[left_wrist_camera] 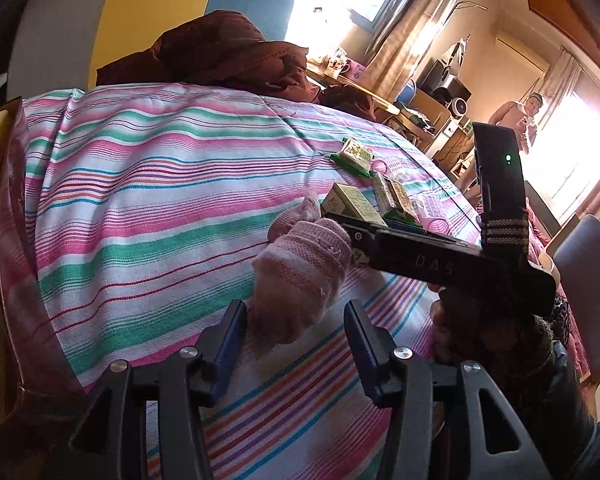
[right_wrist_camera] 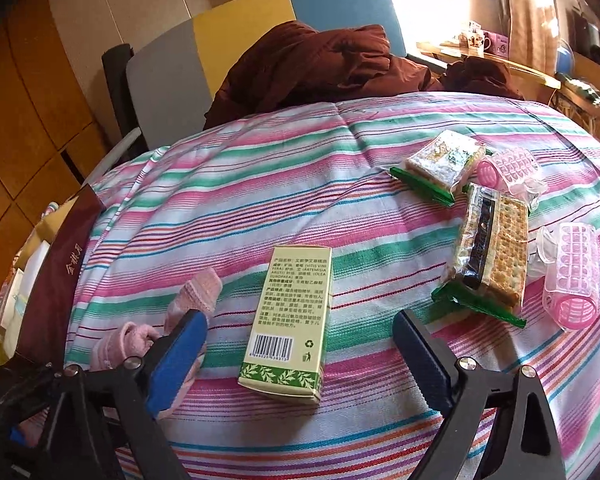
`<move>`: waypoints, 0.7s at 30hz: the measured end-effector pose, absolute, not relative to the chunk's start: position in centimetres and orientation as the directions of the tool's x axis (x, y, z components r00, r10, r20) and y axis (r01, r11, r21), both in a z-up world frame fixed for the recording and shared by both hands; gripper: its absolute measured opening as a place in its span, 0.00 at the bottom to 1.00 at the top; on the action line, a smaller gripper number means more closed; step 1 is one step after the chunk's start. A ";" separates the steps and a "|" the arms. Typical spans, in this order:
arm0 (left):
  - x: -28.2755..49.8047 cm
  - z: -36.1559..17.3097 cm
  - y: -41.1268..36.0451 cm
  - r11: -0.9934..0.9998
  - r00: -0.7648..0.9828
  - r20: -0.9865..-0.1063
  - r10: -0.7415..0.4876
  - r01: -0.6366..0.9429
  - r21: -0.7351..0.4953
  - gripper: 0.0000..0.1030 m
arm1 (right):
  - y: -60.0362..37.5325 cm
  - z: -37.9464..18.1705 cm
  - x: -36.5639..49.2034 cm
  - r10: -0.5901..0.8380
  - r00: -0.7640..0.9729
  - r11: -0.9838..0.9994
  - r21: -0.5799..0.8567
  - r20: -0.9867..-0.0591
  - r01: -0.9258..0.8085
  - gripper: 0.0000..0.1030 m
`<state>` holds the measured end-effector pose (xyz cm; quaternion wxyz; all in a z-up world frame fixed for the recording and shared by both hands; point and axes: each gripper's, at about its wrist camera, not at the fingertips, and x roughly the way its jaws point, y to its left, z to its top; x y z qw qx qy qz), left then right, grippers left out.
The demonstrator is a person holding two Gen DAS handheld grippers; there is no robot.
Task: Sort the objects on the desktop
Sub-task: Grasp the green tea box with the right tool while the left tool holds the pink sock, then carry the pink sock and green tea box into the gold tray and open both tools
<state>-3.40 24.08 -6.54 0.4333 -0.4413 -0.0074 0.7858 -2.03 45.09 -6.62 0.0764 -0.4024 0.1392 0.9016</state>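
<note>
The green carton [right_wrist_camera: 286,322] lies flat on the striped cloth [right_wrist_camera: 260,184], with its printed back side up. Its long axis runs away from the right camera: the barcode end with the leaf pattern is near the right gripper [right_wrist_camera: 300,356], and the other end points toward the brown garment [right_wrist_camera: 320,64] at the far edge. The carton lies between the two fingers of the right gripper, which stand wide apart and hold nothing.

To the right of the carton, two cracker packs lie close to each other. The nearer cracker pack [right_wrist_camera: 488,256] has its long axis almost along the carton's, with the green sealed end toward the camera. The far cracker pack [right_wrist_camera: 440,168] lies more across. Two pink hair rollers [right_wrist_camera: 572,272] in clear plastic lie just beside the packs, one near and one far.

The pink knitted glove [left_wrist_camera: 304,276] lies left of the carton. In the left wrist view it is between the spread fingers of the left gripper [left_wrist_camera: 296,340], with the glove touching the left finger; the fingers do not close on it.

Only the left view shows the right gripper's body from the side, the dark gloved hand [left_wrist_camera: 496,344] that holds it, and a person in pink [left_wrist_camera: 520,114] standing far back by the window. Only the right view shows the text on the carton and a dark red bag [right_wrist_camera: 60,280] at the left edge of the cloth.
</note>
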 end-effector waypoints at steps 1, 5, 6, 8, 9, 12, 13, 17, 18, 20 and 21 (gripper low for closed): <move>-3.5 -6.5 24.1 -0.625 -0.237 -0.686 0.687 -0.676 -0.392 0.50 | 44.9 -6.6 -2.2 0.034 -0.656 -0.953 0.174 -0.754 -0.250 0.92; -3.7 -6.1 24.5 -0.623 -0.246 -0.686 0.685 -0.685 -0.377 0.50 | 45.0 -6.5 -2.2 0.093 -0.660 -0.952 0.129 -0.745 -0.279 0.61; -3.8 -6.0 24.6 -0.623 -0.249 -0.686 0.684 -0.689 -0.371 0.50 | 45.1 -6.5 -2.2 0.103 -0.662 -0.949 0.125 -0.742 -0.288 0.53; -4.1 -6.0 24.9 -0.623 -0.249 -0.690 0.679 -0.693 -0.363 0.50 | 45.3 -6.5 -2.1 0.090 -0.670 -0.950 0.138 -0.737 -0.280 0.41; -4.2 -6.0 25.1 -0.622 -0.247 -0.693 0.677 -0.695 -0.360 0.50 | 45.4 -6.5 -2.0 0.082 -0.673 -0.951 0.143 -0.735 -0.273 0.40; -4.4 -6.5 25.9 -0.618 -0.233 -0.704 0.671 -0.701 -0.357 0.48 | 45.2 -6.5 -1.9 0.070 -0.676 -0.957 0.142 -0.734 -0.253 0.35; -4.4 -6.6 26.1 -0.616 -0.229 -0.708 0.668 -0.703 -0.354 0.48 | 45.0 -6.4 -1.8 0.069 -0.676 -0.959 0.138 -0.733 -0.247 0.32; -3.7 -6.7 26.1 -0.613 -0.243 -0.709 0.662 -0.720 -0.325 0.38 | 44.6 -6.3 -1.4 0.063 -0.679 -0.965 0.130 -0.732 -0.230 0.30; -3.6 -6.6 25.9 -0.614 -0.249 -0.707 0.662 -0.720 -0.323 0.37 | 44.5 -6.3 -1.3 0.063 -0.678 -0.965 0.128 -0.732 -0.229 0.30; -3.5 -6.4 25.5 -0.616 -0.256 -0.701 0.666 -0.719 -0.323 0.35 | 44.4 -6.3 -1.2 0.072 -0.672 -0.964 0.121 -0.737 -0.236 0.30; -3.4 -6.2 25.4 -0.613 -0.257 -0.697 0.669 -0.721 -0.323 0.34 | 44.4 -6.3 -1.1 0.076 -0.669 -0.964 0.117 -0.739 -0.239 0.30</move>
